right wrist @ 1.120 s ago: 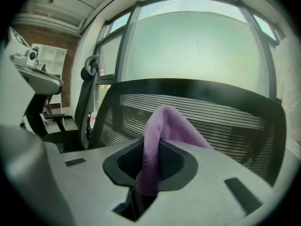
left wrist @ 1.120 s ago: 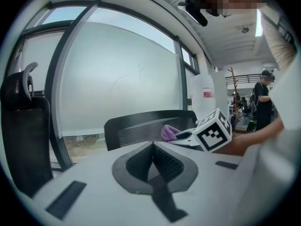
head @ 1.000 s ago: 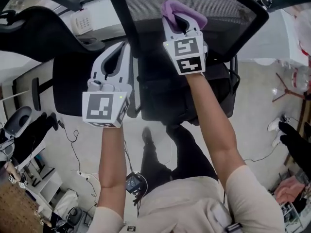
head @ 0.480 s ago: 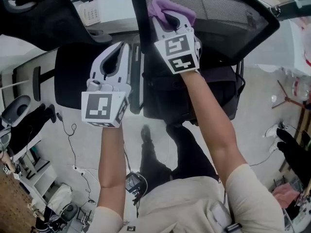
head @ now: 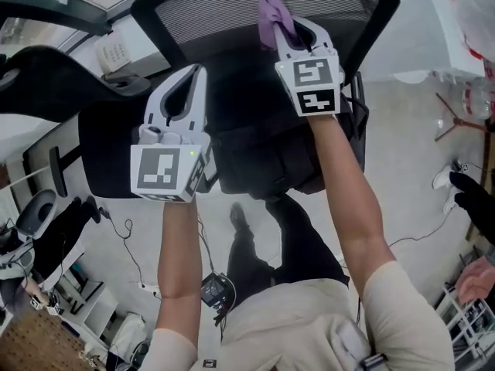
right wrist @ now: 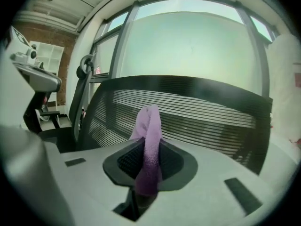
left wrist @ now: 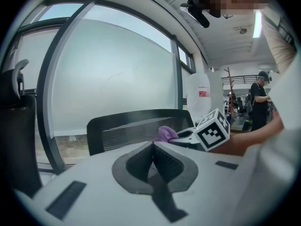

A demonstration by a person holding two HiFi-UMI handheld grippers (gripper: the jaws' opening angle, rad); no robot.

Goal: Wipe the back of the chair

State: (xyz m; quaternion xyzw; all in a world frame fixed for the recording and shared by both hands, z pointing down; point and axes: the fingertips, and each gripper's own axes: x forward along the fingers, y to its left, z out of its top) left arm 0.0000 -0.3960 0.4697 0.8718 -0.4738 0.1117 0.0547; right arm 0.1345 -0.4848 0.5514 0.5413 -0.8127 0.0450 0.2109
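1. Right tool (head: 289, 28): the jaws are clamped on a purple cloth (head: 271, 14). A folded end of the cloth stands out past the tips in the right gripper view (right wrist: 148, 135).
2. Chair back (head: 205, 14): black mesh in a dark frame, directly ahead of the right tool and filling that tool's view (right wrist: 202, 114). From the head view the cloth lies over the upper mesh. I judge it to be touching, though no view settles contact.
3. Change: half a second ago the cloth sat close to the frame edge on the tool's left. Now it is near the middle of the mesh, just below the top rail. I read this as a wiping stroke carried rightward along the upper band.
4. Left tool (head: 198, 74): the jaws are closed together with nothing between them (left wrist: 152, 149). It hangs to the left of and below the right tool, apart from the cloth. From its own view the mesh (left wrist: 127, 132) is ahead and the right tool's marker cube (left wrist: 212, 129) is ahead and to the right.
5. Meaning for the task: wiping is under way but, in my judgement, only partly done. The mesh to the right of the tool and the lower band probably still need passes.
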